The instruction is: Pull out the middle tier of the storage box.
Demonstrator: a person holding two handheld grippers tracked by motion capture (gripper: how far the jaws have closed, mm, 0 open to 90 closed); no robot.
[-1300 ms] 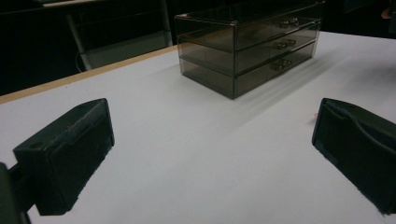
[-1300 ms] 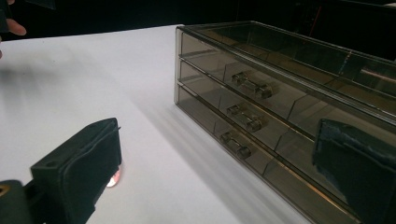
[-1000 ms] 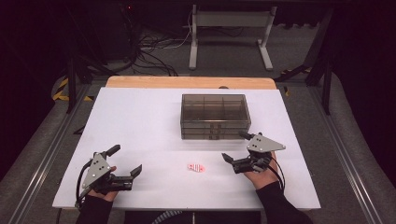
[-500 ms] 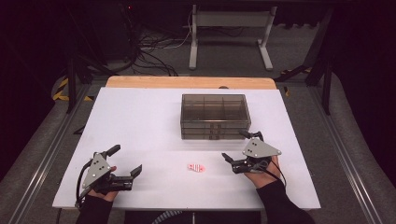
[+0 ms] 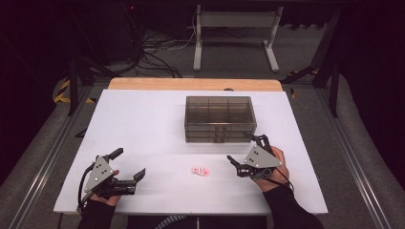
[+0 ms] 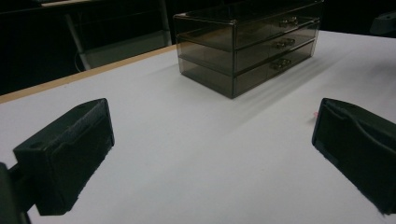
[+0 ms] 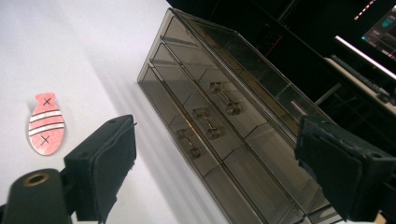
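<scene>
we see the right gripper [image 5: 242,156] low over the white table [image 5: 143,124], just in front of the right end of the smoked clear drawer box [image 5: 218,118], its jaws spread with nothing between them, and they have just been closing a little while staying wide apart. in the right gripper view the two black jaws frame the box's front [image 7: 219,126], where three small handles sit one above the other on the three drawers, all of them shut; the box is near the jaws but we see no contact. the small pink fish-shaped piece [image 5: 200,171] lies flat on the table off to the side of this gripper, near it yet apart from both jaws, and in the right gripper view it [image 7: 45,123] shows beyond the outer side of the left-hand jaw, with white stripes and two little crosses on it. farther off, the left gripper [image 5: 130,164] rests at the near left part of the table, jaws also spread and empty, well apart from the fish piece and the box [image 6: 247,44].
</scene>
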